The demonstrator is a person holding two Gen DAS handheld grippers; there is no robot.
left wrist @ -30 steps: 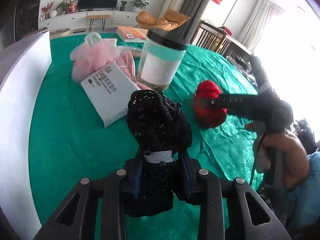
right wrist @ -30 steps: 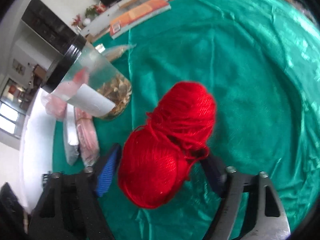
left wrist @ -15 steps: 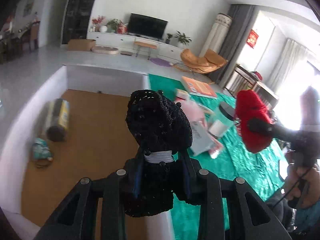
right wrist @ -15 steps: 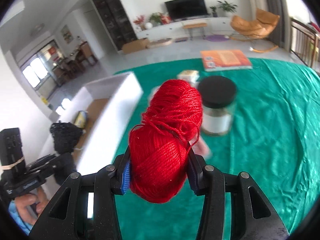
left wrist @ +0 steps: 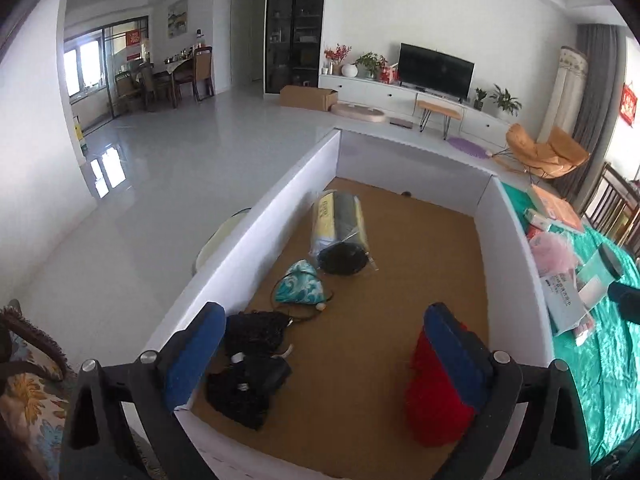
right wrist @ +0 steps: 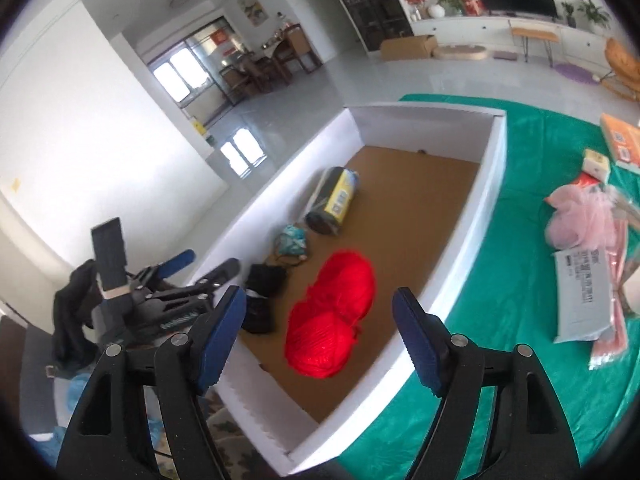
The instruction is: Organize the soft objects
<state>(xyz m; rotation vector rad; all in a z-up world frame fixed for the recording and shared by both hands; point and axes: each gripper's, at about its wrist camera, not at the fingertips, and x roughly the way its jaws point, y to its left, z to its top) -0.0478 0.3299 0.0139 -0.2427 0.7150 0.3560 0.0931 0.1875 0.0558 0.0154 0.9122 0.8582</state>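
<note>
A white-walled box (left wrist: 280, 196) with a brown floor holds the soft things. The black knitted piece (left wrist: 250, 364) lies at its near left corner, also in the right wrist view (right wrist: 262, 292). The red yarn (right wrist: 330, 316) lies on the box floor, partly hidden behind my left finger (left wrist: 436, 396). My left gripper (left wrist: 320, 356) is open and empty above the box. My right gripper (right wrist: 320, 340) is open and empty above the yarn. The left gripper also shows in the right wrist view (right wrist: 180, 276).
A black roll with a yellow label (left wrist: 340, 236) and a teal pouch (left wrist: 300, 284) lie in the box. On the green tablecloth (right wrist: 500, 280) lie a pink puff (right wrist: 580, 220), a grey mailer (right wrist: 584, 292), a jar (left wrist: 604, 272) and an orange book (right wrist: 622, 144).
Both grippers moved over the box and opened. The black knitted piece and the red yarn left the jaws and now lie on the box floor.
</note>
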